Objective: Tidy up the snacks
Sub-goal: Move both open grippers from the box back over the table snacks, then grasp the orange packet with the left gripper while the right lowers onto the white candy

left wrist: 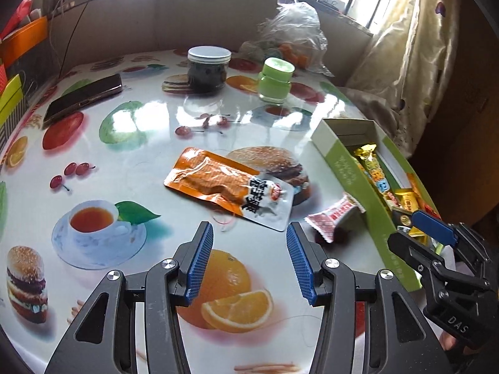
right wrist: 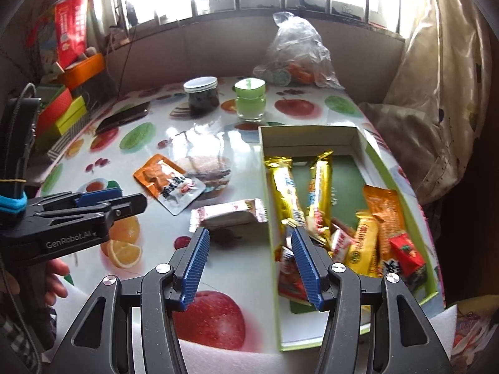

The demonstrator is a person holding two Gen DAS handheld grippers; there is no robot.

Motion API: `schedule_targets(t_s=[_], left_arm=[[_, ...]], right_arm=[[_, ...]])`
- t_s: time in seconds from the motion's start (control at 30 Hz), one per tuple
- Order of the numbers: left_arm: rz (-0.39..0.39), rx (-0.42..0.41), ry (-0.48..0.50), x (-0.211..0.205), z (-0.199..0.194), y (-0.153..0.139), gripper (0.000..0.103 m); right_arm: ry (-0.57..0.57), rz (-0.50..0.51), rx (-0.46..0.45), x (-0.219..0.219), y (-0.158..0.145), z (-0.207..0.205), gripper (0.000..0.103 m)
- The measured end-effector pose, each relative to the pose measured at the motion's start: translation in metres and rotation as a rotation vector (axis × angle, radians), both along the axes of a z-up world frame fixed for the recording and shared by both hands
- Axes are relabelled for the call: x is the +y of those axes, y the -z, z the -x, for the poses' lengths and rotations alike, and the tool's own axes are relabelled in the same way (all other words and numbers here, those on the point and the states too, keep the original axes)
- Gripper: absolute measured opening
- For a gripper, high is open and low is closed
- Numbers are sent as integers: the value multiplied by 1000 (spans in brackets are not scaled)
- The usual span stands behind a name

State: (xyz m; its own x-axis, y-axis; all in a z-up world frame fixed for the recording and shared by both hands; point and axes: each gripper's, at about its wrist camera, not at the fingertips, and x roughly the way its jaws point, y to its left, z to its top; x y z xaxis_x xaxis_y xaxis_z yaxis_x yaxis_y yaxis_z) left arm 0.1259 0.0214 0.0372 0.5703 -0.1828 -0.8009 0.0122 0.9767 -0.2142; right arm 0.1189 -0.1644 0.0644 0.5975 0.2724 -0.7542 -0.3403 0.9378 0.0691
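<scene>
Left wrist view: We see the left tool (left wrist: 249, 233) with its jaws apart and nothing between them, above the worktop (left wrist: 149, 143), which carries a glossy print of fruit and burgers. Just beyond the fingertips lies an orange snack pouch (left wrist: 229, 188), flat on the worktop. To its right, a red-and-white snack packet (left wrist: 332, 218) rests against the outer wall of the green box (left wrist: 352, 171). The box holds several wrapped snacks, among them a gold bar (left wrist: 372, 168). The right tool (left wrist: 414, 227) enters from the right edge, over the near end of the box. Farther back stand a dark jar (left wrist: 208, 70) with a white lid, a green jar (left wrist: 276, 79), a phone (left wrist: 82, 101) and a clear plastic bag (left wrist: 291, 35).

Right wrist view: We see the right tool (right wrist: 249, 233) with its jaws spread and empty, straddling the left wall of the green box (right wrist: 269, 193). Two gold bars (right wrist: 321, 187) lie lengthwise inside, and more packets are heaped at the near end. The red-and-white snack packet (right wrist: 229, 215) lies just outside the box wall; the orange snack pouch (right wrist: 168, 184) lies farther left. The left tool (right wrist: 128, 199) enters from the left, jaws apart; fingers (right wrist: 57, 275) of the hand that holds it show below.
</scene>
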Motion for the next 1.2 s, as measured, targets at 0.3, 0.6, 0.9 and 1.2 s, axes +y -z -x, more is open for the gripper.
schedule_targets(t_s=[0.3, 0.6, 0.9, 1.2], left_arm=[[50, 31, -32, 18, -33, 10, 50], [52, 32, 15, 17, -73, 12, 50], [40, 43, 75, 8, -85, 16, 50], [-16, 56, 145, 8, -64, 16, 50]], right_arm=[[-68, 29, 33, 32, 11, -11, 55], [-92, 35, 50, 52, 23, -26, 55], [-109, 22, 57, 57, 32, -42, 55], [-145, -62, 132, 57, 31, -24, 55]])
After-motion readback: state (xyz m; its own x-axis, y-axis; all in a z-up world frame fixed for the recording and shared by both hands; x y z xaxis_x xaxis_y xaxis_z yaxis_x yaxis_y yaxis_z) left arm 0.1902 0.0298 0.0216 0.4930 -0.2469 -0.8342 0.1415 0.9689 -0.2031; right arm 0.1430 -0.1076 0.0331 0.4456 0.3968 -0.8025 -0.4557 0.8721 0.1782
